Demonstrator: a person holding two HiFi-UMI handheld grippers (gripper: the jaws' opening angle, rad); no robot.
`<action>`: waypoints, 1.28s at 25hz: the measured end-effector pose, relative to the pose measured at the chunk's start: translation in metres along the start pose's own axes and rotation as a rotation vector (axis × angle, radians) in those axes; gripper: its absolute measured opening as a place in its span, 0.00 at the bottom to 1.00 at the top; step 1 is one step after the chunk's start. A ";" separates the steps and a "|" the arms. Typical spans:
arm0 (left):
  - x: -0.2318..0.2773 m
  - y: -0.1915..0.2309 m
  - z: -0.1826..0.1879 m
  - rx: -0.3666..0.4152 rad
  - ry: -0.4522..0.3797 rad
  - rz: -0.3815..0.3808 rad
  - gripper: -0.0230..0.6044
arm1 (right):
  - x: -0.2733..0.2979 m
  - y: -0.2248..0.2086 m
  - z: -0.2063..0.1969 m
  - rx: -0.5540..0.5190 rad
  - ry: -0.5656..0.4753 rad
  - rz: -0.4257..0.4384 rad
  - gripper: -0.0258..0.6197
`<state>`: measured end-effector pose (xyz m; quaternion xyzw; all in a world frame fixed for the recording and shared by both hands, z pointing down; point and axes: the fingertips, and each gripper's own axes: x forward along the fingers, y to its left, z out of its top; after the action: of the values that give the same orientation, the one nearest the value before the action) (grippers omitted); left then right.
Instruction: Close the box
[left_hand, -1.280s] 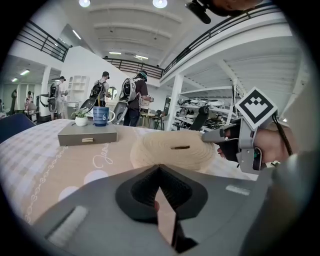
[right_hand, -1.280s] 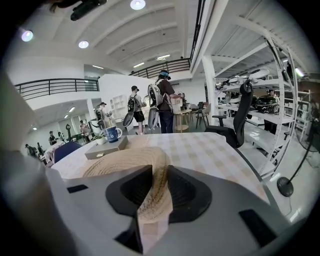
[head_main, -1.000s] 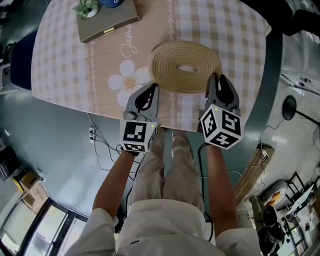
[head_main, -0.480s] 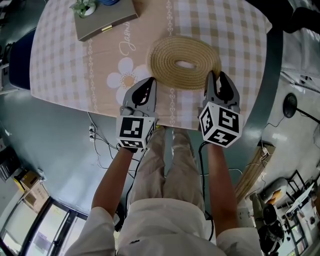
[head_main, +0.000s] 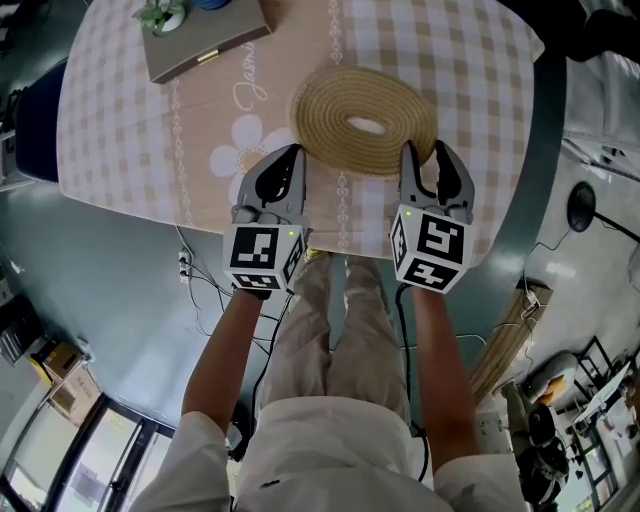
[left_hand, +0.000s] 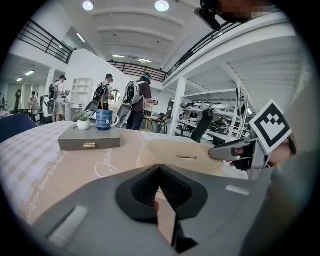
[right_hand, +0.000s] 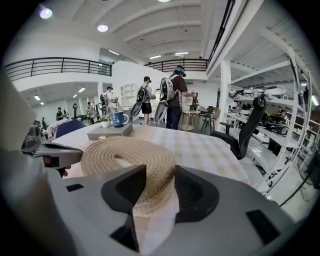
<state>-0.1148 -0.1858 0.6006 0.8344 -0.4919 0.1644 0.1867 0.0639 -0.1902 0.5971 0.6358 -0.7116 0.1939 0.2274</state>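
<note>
Judging the box (head_main: 200, 50) beyond the mat (head_main: 330, 110) stiff, I'd take its latch edge; left gripper (head_main: 290, 152) closed and empty, right gripper (head_main: 425, 152) opening, gripping nothing.

Bench (head_main: 495, 45): rounded top, fully covered by checked cloth (head_main: 110, 120), beige and white. Plain beige band runs down cloth middle, printed with white flower (head_main: 247, 160) and script lettering.

Woven straw coil (head_main: 365, 120): oval, lies flat on cloth near front edge, partly over beige band.

Grey box (head_main: 205, 45): flat, lid down, brass-coloured catch on front face. Sits at far left of bench, well apart from coil.
</note>
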 end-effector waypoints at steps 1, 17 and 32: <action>0.000 0.000 -0.001 -0.003 0.004 0.001 0.04 | 0.000 0.000 0.000 -0.009 -0.001 0.000 0.32; -0.006 -0.008 -0.005 -0.012 0.035 -0.012 0.04 | -0.014 -0.005 0.007 0.027 -0.081 -0.011 0.53; -0.115 -0.030 0.107 0.022 -0.074 -0.046 0.04 | -0.140 -0.008 0.094 0.029 -0.196 -0.005 0.35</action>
<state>-0.1315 -0.1358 0.4503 0.8528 -0.4775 0.1344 0.1629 0.0771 -0.1294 0.4401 0.6568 -0.7259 0.1405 0.1480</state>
